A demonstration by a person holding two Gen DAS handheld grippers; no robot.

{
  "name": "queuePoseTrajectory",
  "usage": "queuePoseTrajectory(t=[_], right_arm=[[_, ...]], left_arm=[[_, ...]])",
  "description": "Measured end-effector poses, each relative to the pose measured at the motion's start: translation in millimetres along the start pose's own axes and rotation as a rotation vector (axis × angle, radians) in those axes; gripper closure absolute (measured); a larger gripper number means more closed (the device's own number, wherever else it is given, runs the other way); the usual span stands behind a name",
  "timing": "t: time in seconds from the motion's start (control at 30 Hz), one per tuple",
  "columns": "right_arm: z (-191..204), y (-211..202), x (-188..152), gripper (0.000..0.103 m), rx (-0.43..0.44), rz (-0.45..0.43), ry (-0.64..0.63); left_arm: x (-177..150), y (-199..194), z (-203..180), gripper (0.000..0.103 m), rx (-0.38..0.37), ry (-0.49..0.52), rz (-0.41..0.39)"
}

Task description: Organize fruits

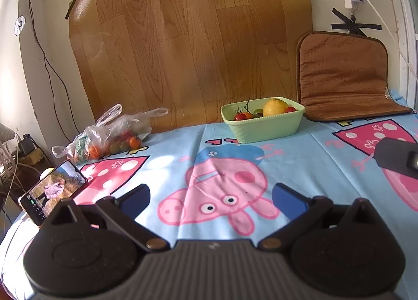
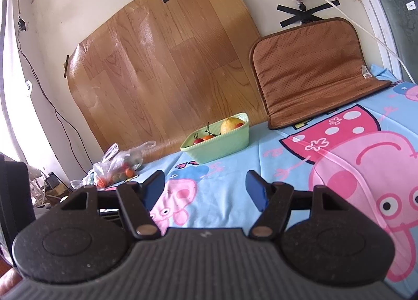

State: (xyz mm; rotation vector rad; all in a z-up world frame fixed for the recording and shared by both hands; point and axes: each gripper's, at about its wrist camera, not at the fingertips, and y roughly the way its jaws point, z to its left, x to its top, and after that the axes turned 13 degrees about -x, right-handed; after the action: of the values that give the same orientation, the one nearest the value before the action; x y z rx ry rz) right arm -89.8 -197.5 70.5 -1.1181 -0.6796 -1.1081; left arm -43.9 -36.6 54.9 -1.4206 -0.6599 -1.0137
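Note:
A light green basket (image 1: 263,127) stands at the far edge of the table, holding a yellow lemon (image 1: 274,106) and small red tomatoes (image 1: 240,116). It also shows in the right wrist view (image 2: 219,147) with the lemon (image 2: 231,125). A clear plastic bag (image 1: 109,135) with small tomatoes and other fruit lies at the far left, also in the right wrist view (image 2: 117,166). My left gripper (image 1: 211,199) is open and empty, low over the cloth, well short of the basket. My right gripper (image 2: 206,187) is open and empty. Its body shows at the right edge of the left wrist view (image 1: 397,159).
A blue cartoon-pig cloth (image 1: 222,169) covers the table. A phone (image 1: 52,191) leans at the left edge. A brown cushion (image 1: 344,75) rests against the wall at the back right. A wood-pattern sheet (image 1: 188,38) covers the wall behind.

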Motion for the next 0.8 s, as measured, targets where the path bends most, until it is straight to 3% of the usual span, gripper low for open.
queuePoseTrajectory(t=[0.8], right_arm=[[4.9,-13.9,1.9,0.03,0.023,-0.052,-0.002]], left_arm=[[7.5,-15.1,-2.9,0.0,0.02,0.0,-0.06]])
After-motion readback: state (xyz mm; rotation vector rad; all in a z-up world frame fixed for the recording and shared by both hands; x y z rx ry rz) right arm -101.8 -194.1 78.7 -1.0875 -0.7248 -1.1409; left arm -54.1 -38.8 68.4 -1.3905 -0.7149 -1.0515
